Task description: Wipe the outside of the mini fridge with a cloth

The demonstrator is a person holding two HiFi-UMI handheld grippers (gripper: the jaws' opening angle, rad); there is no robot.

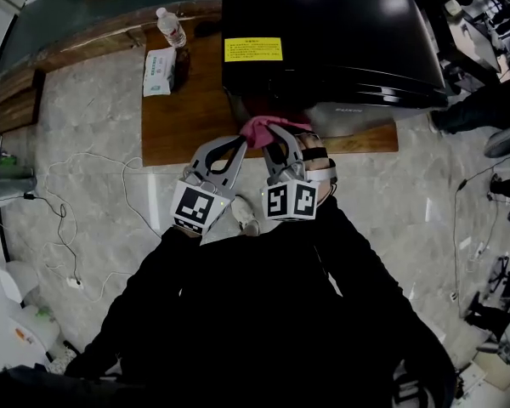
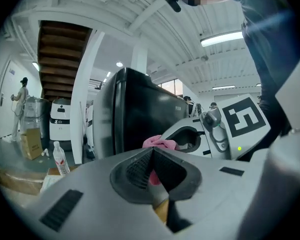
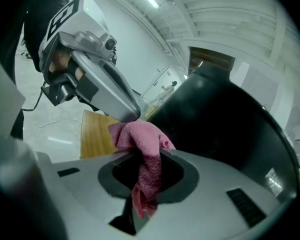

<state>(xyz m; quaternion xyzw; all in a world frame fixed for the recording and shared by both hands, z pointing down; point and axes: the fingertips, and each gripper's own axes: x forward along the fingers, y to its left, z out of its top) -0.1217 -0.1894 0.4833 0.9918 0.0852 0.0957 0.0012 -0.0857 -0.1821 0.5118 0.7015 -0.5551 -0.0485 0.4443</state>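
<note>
Far left on the wooden table [image 1: 191,117]: water bottle [image 1: 171,27] upright, tissue box [image 1: 159,70] just beside it. My left gripper [image 1: 240,140] is at the table's front edge with its jaws pressed together. Its tips are at the pink cloth [image 1: 257,128], and a bit of pink shows between the pads in the left gripper view. My right gripper [image 1: 270,133] is just beside it, jaws pinching the same cloth; the bunched top sticks out past the tips and a tail hangs between the pads. The cloth sits right at the lower front of the black mini fridge [image 1: 323,24], which stands on the table with a yellow label [image 1: 253,49] on top.
</note>
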